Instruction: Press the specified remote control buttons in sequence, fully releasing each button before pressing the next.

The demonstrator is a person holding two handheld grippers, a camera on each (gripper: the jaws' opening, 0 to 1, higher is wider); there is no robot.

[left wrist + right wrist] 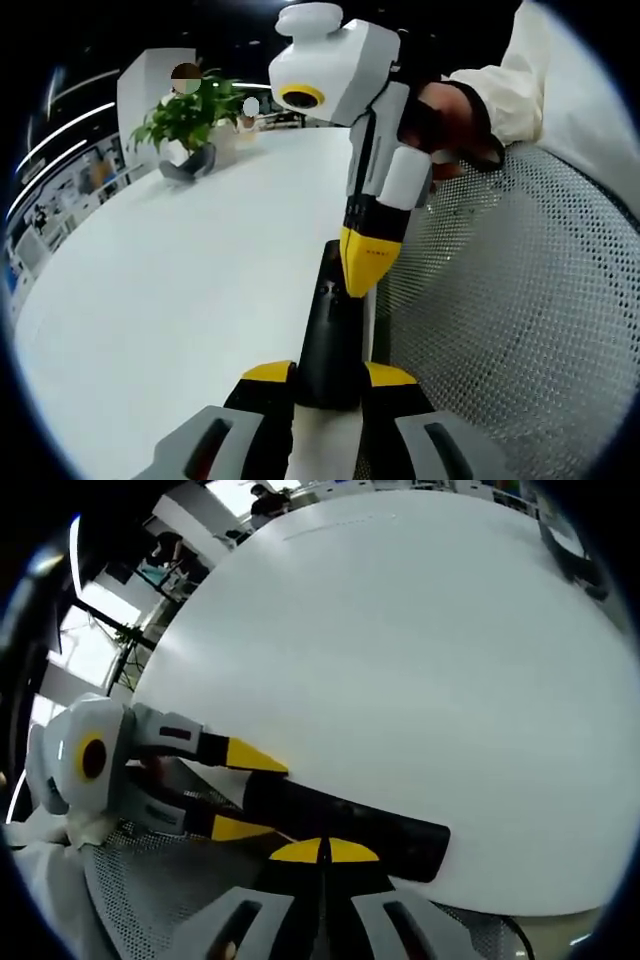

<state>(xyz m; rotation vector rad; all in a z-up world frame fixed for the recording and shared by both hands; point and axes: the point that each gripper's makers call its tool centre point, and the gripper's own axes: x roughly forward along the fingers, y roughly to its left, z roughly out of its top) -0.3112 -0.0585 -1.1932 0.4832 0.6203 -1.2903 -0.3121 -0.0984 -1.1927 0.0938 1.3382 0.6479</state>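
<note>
A black remote control (328, 335) lies at the near edge of the white table (170, 300). My left gripper (330, 375) is shut on its near end, one yellow tip on each side. From above, my right gripper (368, 262) comes down with its yellow tips together, touching the remote's top face. In the right gripper view, my right gripper (323, 850) is shut, its tips resting against the remote (370, 828). There the left gripper (245, 792) clamps the remote's left end. The buttons are too dark to tell apart.
A potted green plant (185, 115) stands at the far side of the table. A white mesh chair back (520, 300) sits right beside the table edge. A person's pale sleeve (545, 85) holds the right gripper. Broad bare tabletop (400, 650) stretches beyond the remote.
</note>
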